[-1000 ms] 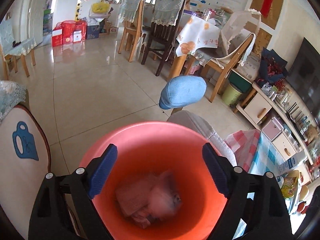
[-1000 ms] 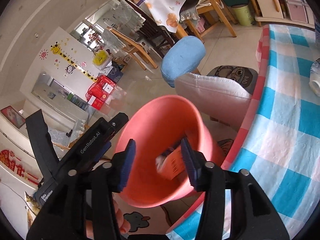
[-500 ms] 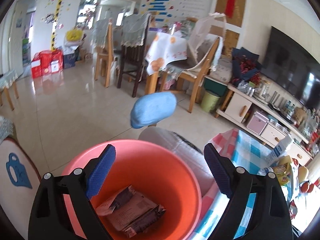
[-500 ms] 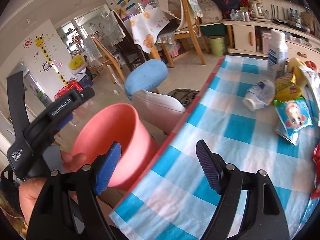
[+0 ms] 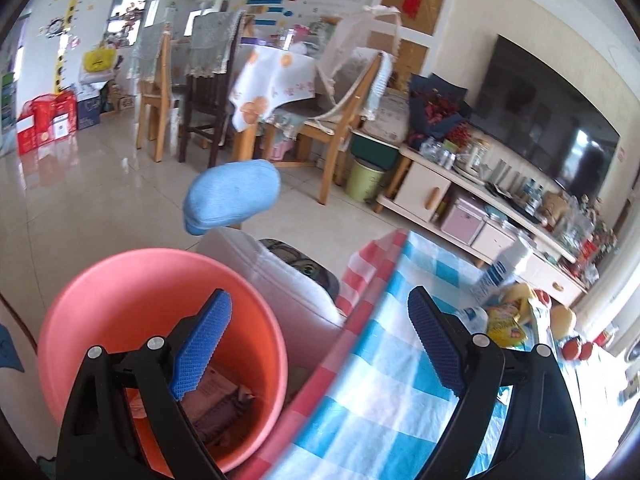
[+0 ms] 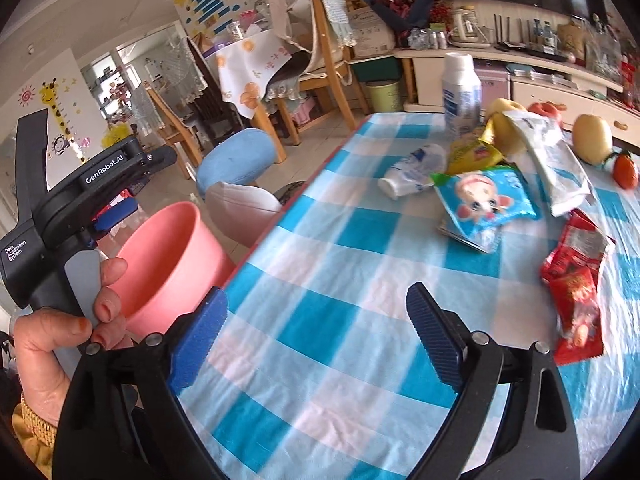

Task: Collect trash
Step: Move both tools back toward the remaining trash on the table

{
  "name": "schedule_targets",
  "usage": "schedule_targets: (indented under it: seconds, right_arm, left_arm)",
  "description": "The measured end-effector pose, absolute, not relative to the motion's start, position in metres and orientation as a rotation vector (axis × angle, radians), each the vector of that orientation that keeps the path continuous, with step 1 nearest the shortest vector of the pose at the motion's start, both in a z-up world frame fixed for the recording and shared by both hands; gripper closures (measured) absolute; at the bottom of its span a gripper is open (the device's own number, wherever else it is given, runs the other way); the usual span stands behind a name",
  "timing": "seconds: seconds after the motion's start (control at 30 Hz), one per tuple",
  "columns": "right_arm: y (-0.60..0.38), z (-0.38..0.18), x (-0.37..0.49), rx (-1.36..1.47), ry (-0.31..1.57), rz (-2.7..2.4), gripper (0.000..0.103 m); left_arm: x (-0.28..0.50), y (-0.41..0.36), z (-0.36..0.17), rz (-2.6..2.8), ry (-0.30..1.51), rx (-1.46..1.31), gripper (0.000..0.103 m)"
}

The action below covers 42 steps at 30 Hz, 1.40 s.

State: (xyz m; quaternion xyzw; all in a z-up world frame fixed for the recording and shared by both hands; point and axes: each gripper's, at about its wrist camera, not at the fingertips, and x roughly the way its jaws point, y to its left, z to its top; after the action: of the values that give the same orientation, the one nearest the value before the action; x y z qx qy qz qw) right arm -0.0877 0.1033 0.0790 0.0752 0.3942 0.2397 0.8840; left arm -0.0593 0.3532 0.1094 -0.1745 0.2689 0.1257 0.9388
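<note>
Pink bin holds wrappers; left gripper jaws wide, right gripper jaws just opened, empty.

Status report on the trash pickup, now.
Right tongs just opened, empty, over the checked tablecloth. Left tongs open, empty, above the pink bin. Wrappers on table, uncollected. Nothing in the way.

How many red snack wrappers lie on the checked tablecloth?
2, as far as I can tell: one red wrapper near the right edge, the other red wrapper overlapping just below it. More may hide under the pile.
</note>
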Motion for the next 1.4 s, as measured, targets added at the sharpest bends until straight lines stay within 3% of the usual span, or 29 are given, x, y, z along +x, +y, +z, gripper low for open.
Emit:
schedule_targets:
  seconds: [0.9, 1.4]
  right_arm:
    - [-0.067, 0.068, -0.076, 0.324, 0.782, 0.328, 0.011]
    - [-0.133, 0.057, -0.008, 0.320, 0.797, 0.286, 0.011]
  left_arm:
    - [-0.021, 0.194, 0.090, -0.076, 0.596, -0.033, 0.014]
    - [0.064, 0.163, 0.053, -0.118, 0.723, 0.133, 0.017]
